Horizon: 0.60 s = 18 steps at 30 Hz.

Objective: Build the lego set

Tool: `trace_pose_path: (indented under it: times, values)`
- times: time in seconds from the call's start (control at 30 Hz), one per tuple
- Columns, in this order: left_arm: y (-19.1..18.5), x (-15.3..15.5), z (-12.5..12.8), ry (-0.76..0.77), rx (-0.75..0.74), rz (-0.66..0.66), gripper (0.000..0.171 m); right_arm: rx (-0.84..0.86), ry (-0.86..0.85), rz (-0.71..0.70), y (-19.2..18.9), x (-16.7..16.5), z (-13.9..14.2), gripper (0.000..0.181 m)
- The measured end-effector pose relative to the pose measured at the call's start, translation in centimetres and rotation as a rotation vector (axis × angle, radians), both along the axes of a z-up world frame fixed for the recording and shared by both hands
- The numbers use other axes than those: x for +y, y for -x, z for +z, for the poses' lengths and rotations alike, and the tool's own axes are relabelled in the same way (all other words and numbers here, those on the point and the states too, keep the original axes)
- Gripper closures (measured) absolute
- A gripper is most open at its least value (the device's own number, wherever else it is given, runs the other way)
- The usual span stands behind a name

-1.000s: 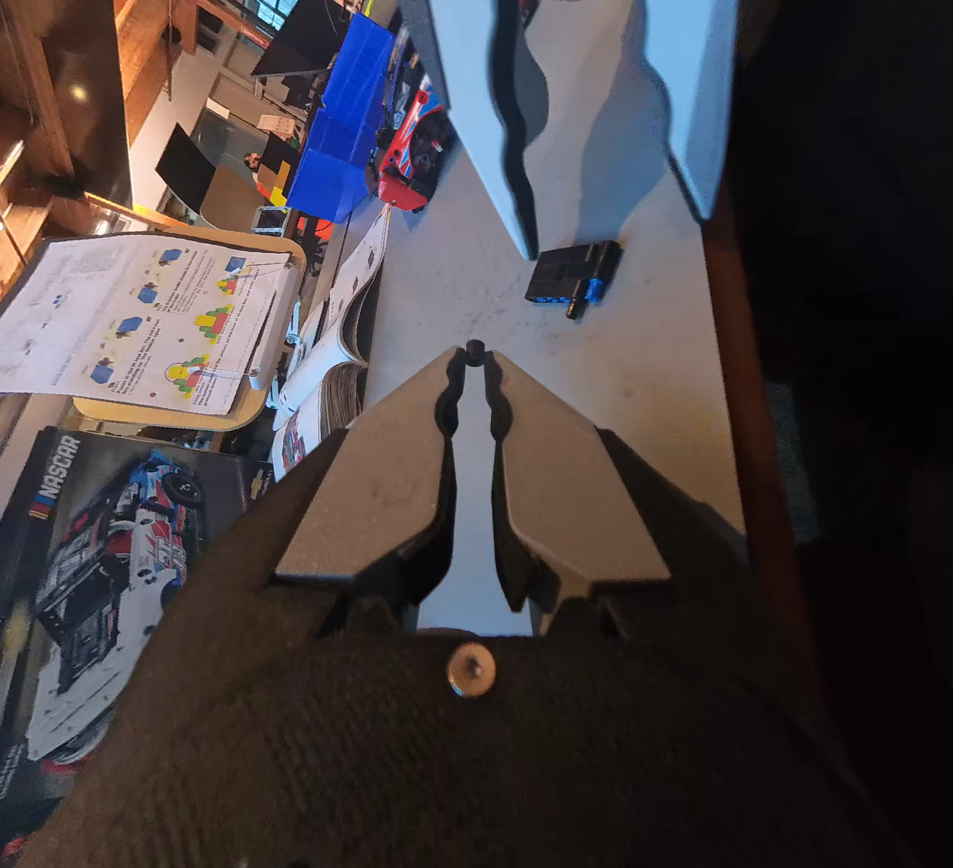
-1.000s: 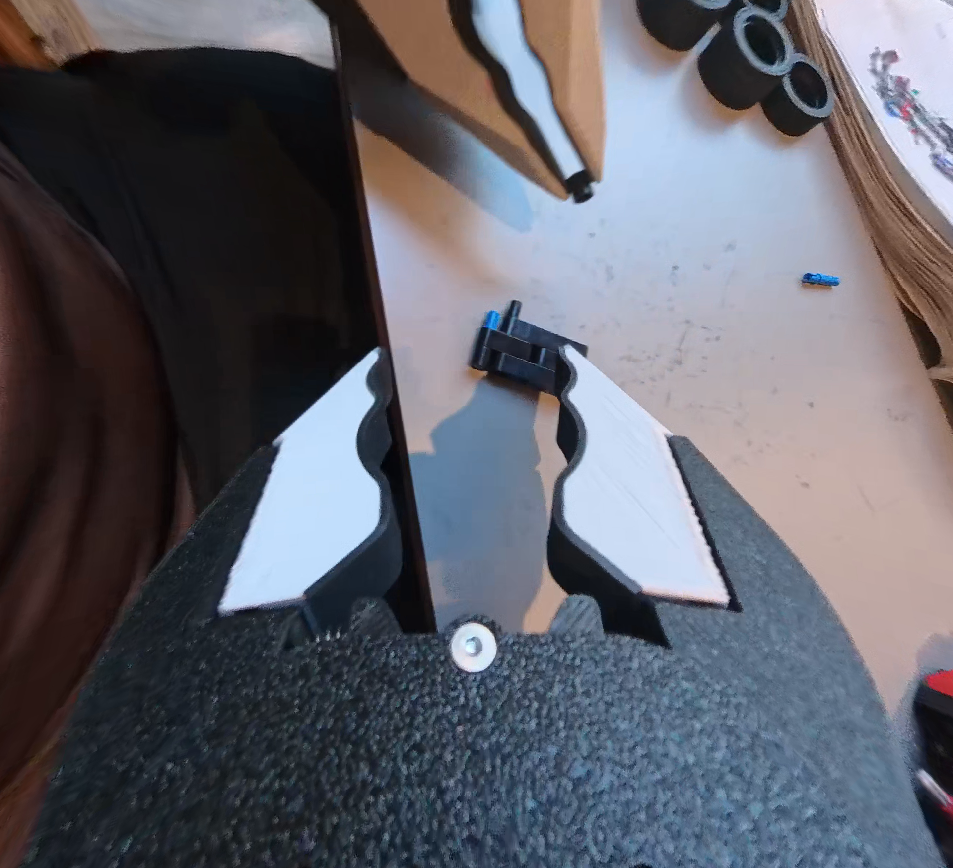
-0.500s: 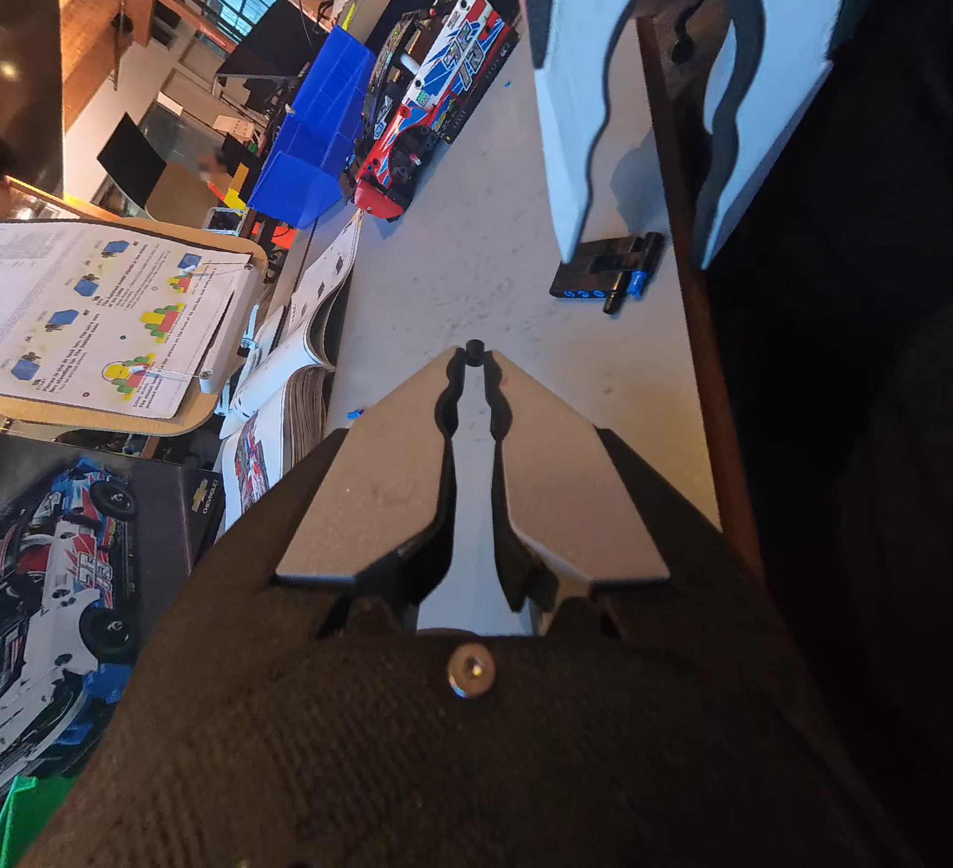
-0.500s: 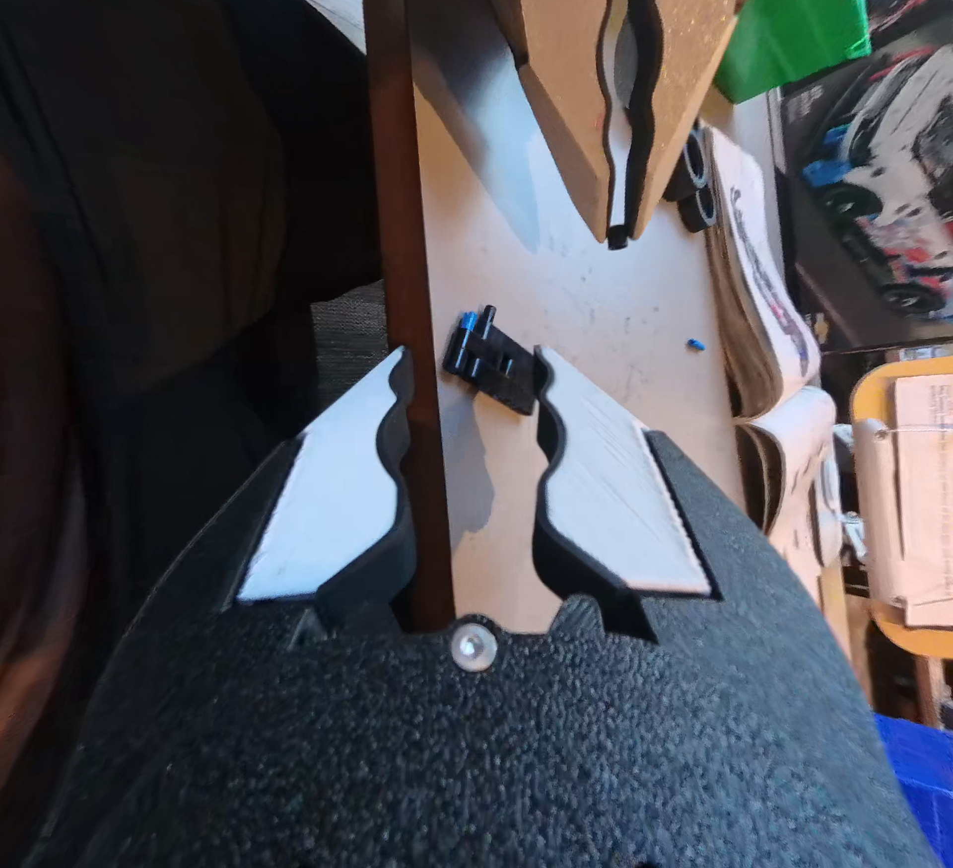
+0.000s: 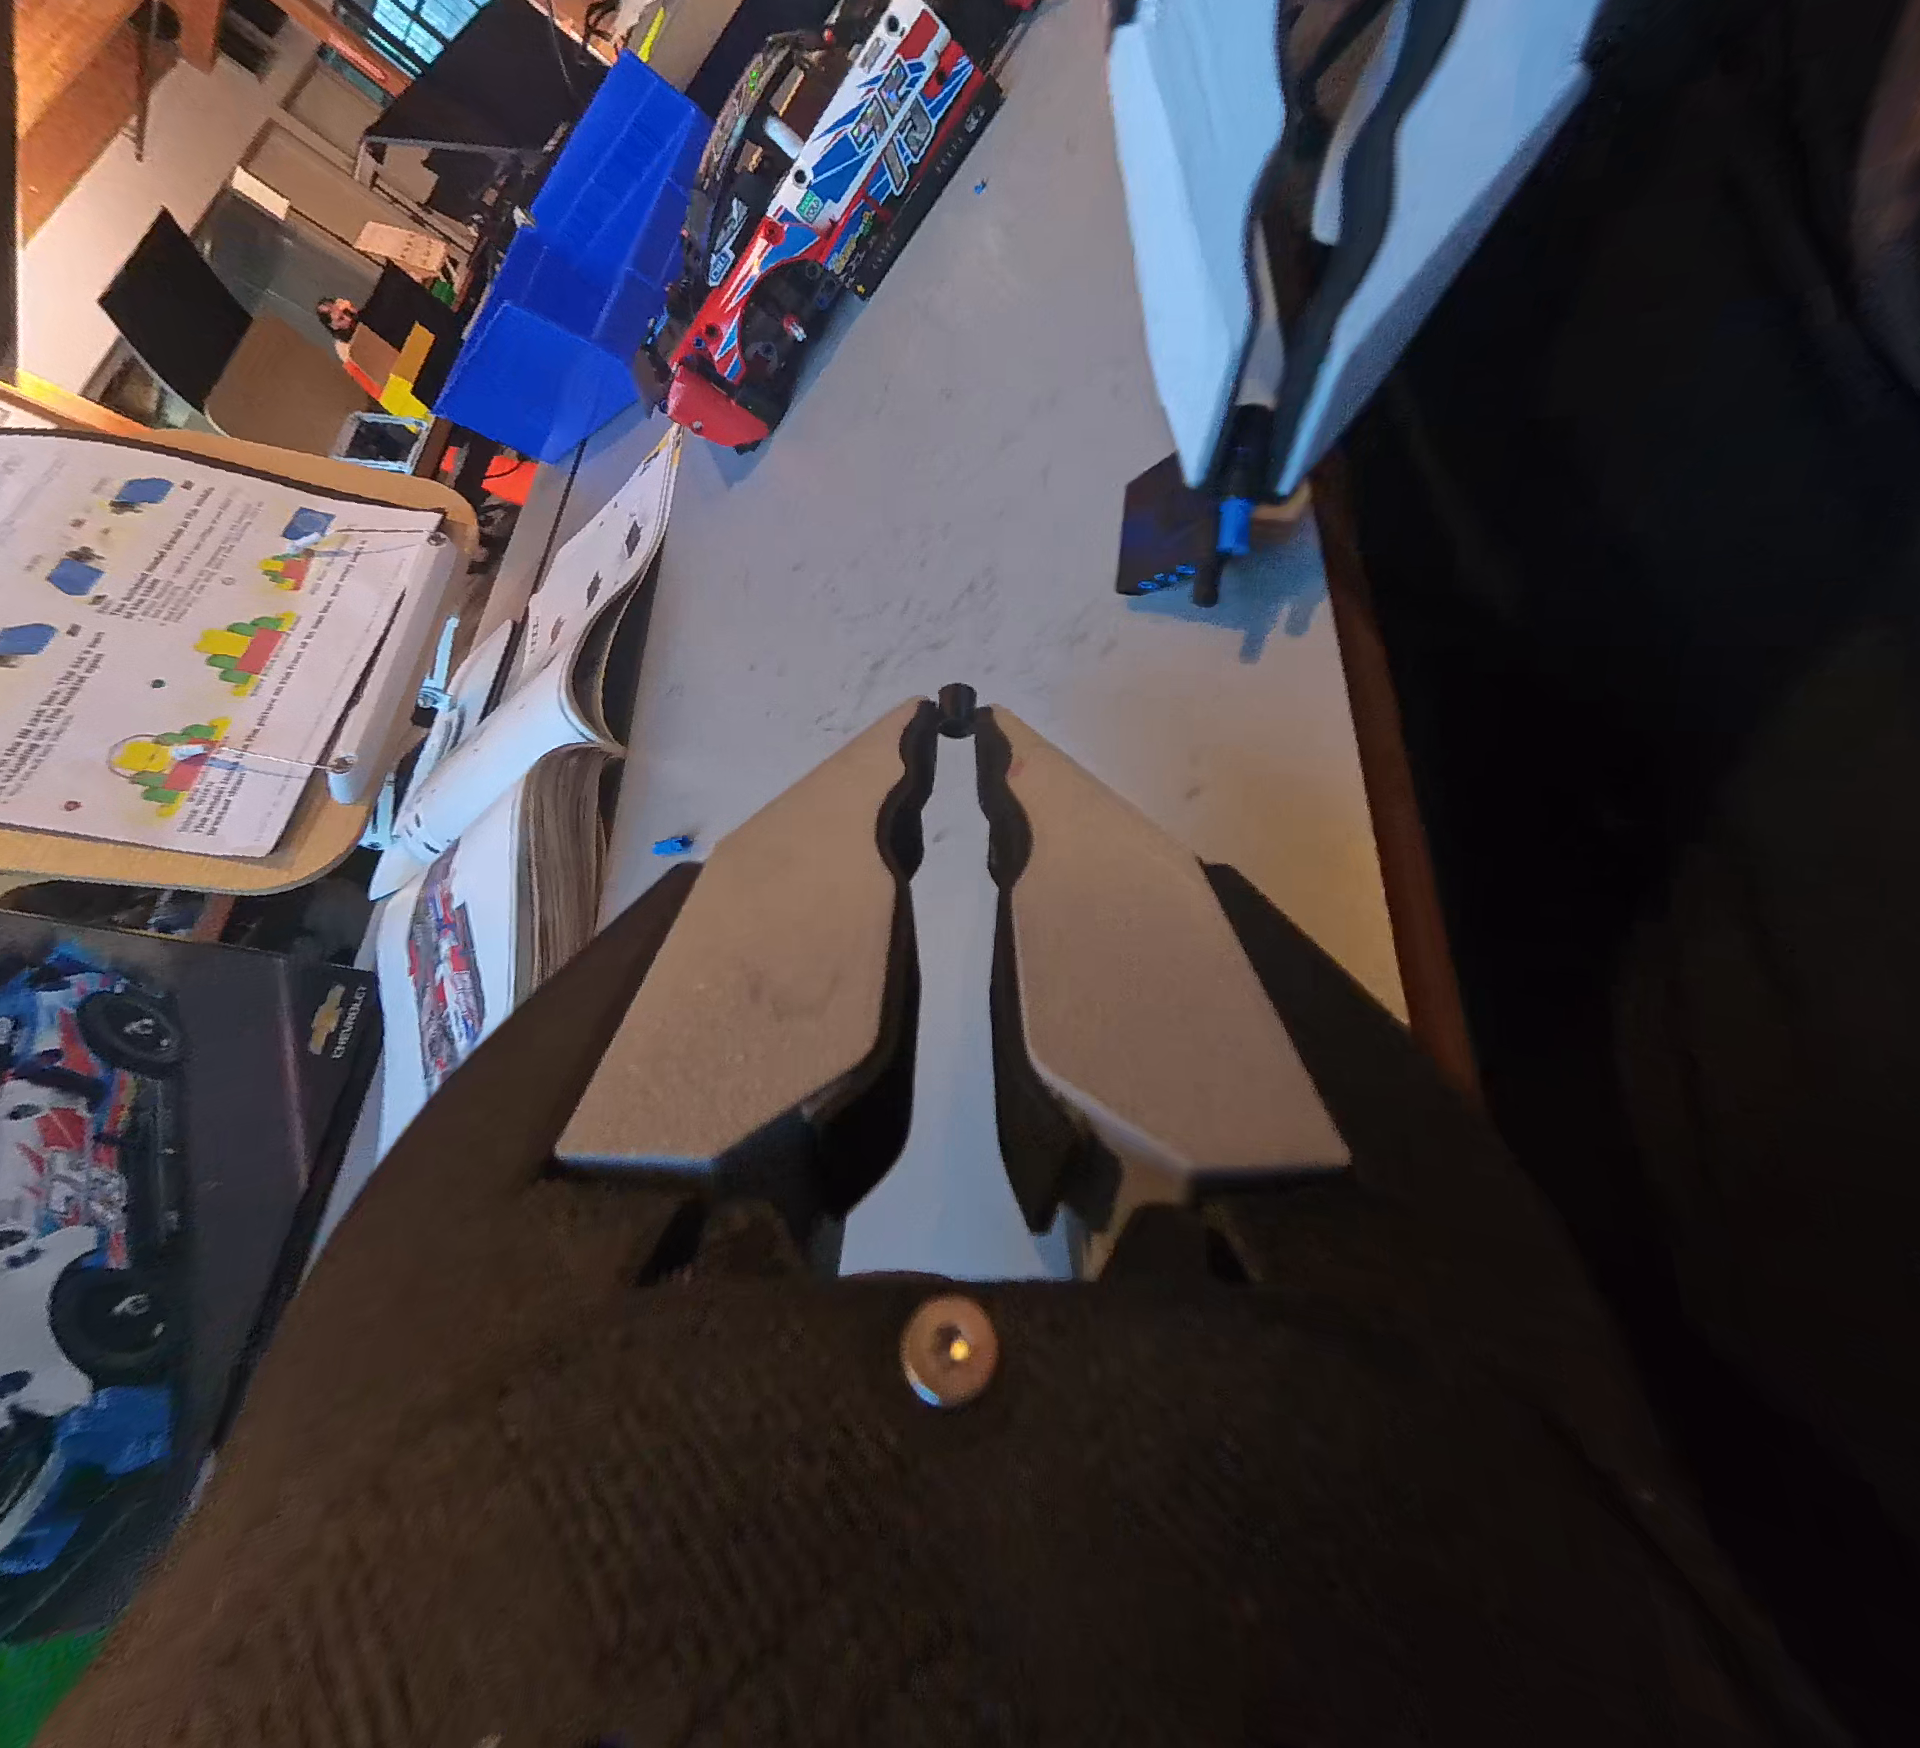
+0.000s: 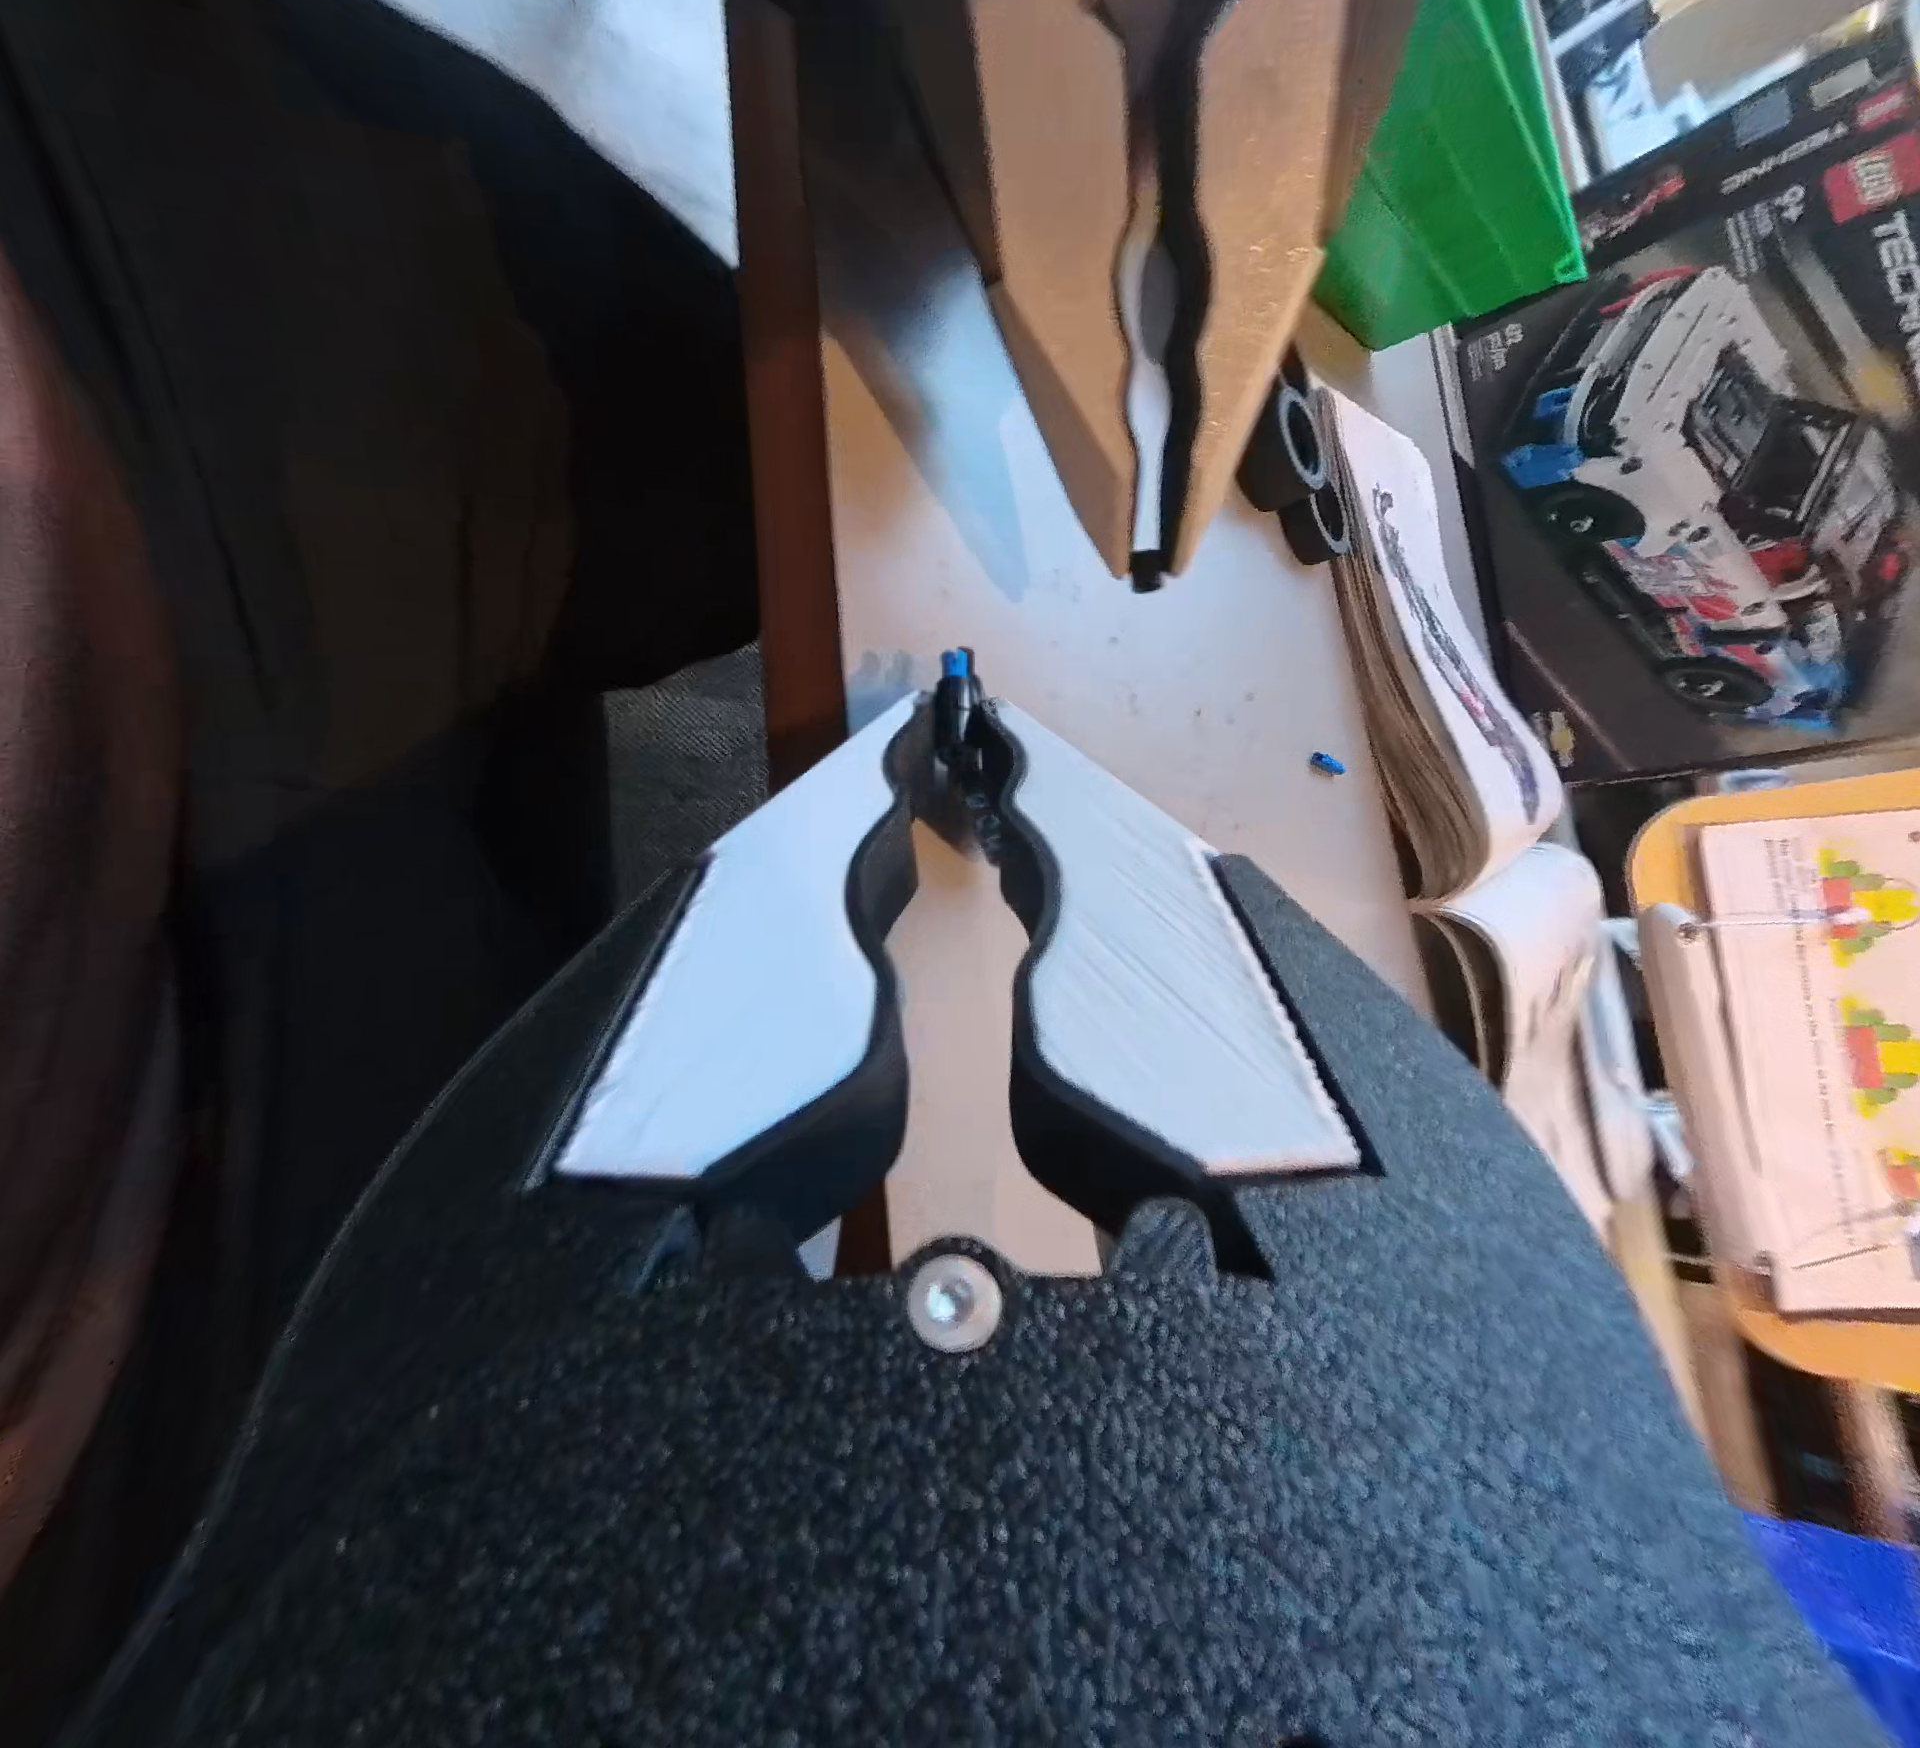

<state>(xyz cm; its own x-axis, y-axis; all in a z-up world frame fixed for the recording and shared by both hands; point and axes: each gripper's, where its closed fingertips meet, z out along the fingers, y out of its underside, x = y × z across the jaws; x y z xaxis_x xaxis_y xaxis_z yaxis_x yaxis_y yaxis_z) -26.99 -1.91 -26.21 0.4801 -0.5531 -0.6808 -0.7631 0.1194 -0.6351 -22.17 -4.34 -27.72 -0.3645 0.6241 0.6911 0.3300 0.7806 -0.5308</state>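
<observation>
My left gripper [image 5: 954, 719] is shut on a small black pin [image 5: 954, 699] that sticks out past its tips, held above the white table [image 5: 935, 472]. My right gripper [image 6: 956, 716] has white fingers and is shut on a small black Lego assembly [image 6: 951, 732] with a blue pin [image 6: 954, 662] at its end, near the table's brown edge. In the left wrist view the right gripper [image 5: 1242, 472] shows at upper right with the assembly [image 5: 1164, 535] in its tips. In the right wrist view the left gripper [image 6: 1148, 571] and its pin point toward the assembly from a short way off.
A red, white and blue Lego race car [image 5: 831, 223] and a blue bin [image 5: 582, 285] stand farther back. An open instruction booklet [image 5: 540, 732], a clipboard with a sheet [image 5: 197, 649], the set's box [image 6: 1714, 493], black tyres [image 6: 1299, 462], a green bin [image 6: 1455, 140] and a loose blue pin [image 6: 1327, 762] lie alongside. The gap from one gripper's tips to the other's is roughly 6 centimeters.
My right gripper was open around the black assembly and has shut on it. The two grippers now point at each other more directly. My left gripper still holds the black pin.
</observation>
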Motion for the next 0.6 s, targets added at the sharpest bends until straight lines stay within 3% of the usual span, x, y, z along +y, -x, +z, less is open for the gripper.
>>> trace_pose_path:
  times: [0.23,0.33,0.6]
  values:
    - [0.1,0.0,1.2,0.075,-0.171,-0.023,0.167,-0.126,0.555,-0.111,2.1,3.2,2.6,0.174]
    - [-0.2,0.0,2.4,0.070,-0.261,-0.043,0.167,-0.206,0.746,-0.092,3.3,3.5,3.0,0.174]
    - [-0.5,0.6,2.2,0.151,-0.319,-0.056,0.167,-0.276,0.886,0.051,4.7,3.1,1.8,0.174]
